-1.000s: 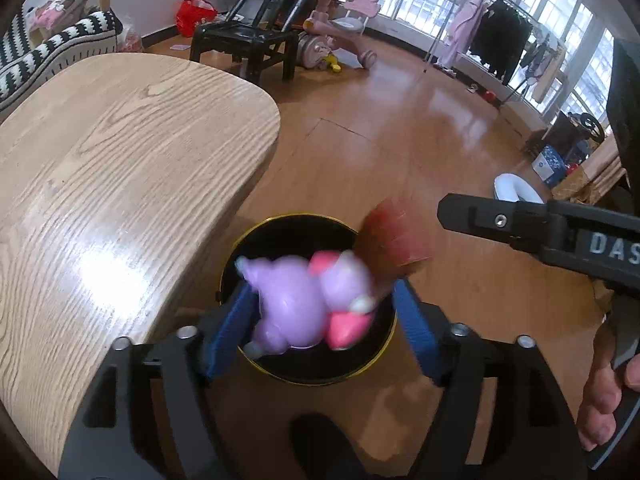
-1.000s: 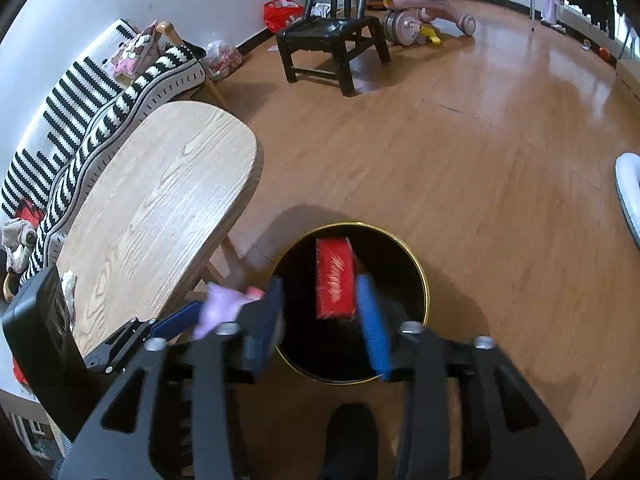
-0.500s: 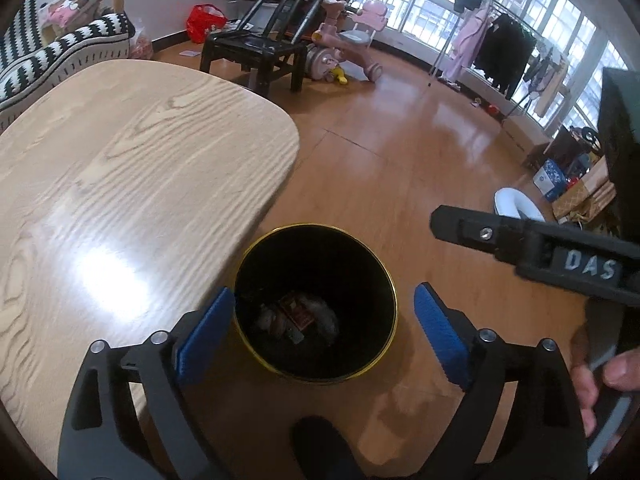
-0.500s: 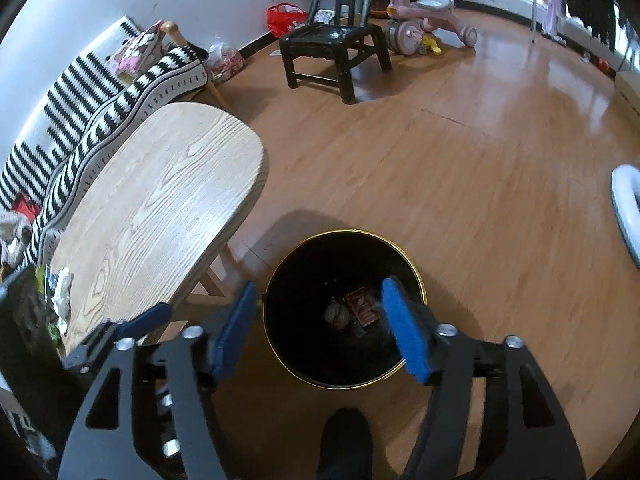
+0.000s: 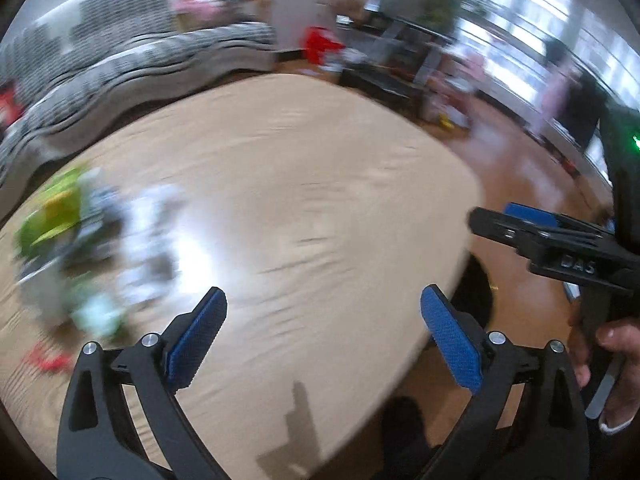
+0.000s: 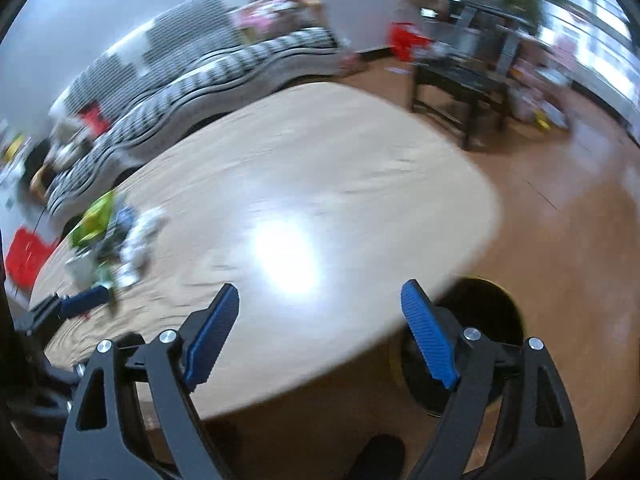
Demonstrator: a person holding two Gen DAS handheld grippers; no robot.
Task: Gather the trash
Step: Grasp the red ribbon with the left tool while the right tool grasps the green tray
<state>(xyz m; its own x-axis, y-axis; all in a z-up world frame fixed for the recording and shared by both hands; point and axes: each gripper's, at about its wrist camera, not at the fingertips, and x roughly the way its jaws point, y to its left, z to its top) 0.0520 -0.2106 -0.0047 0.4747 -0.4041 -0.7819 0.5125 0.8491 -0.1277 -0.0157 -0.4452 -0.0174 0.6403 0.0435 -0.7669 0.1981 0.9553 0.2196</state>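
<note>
Brightness: we see a bright, daylit room in both views.
Light source: we trace it to the windows (image 5: 532, 40) at upper right, blown out to white.
Glare: we find a white hotspot on the wooden table (image 6: 320, 184) in both views.
Shadows: we note a dark shadow on the near tabletop in the left view, and shade under the table edge around the black bin (image 6: 480, 320).
Blur: we see heavy motion smear; the trash pile (image 5: 92, 248) is reduced to green and white streaks.
Sharpness: we find only the left gripper (image 5: 320, 336) and right gripper (image 6: 318, 330) crisp.
Distortion: we see fisheye bending and black corner vignetting.
</note>
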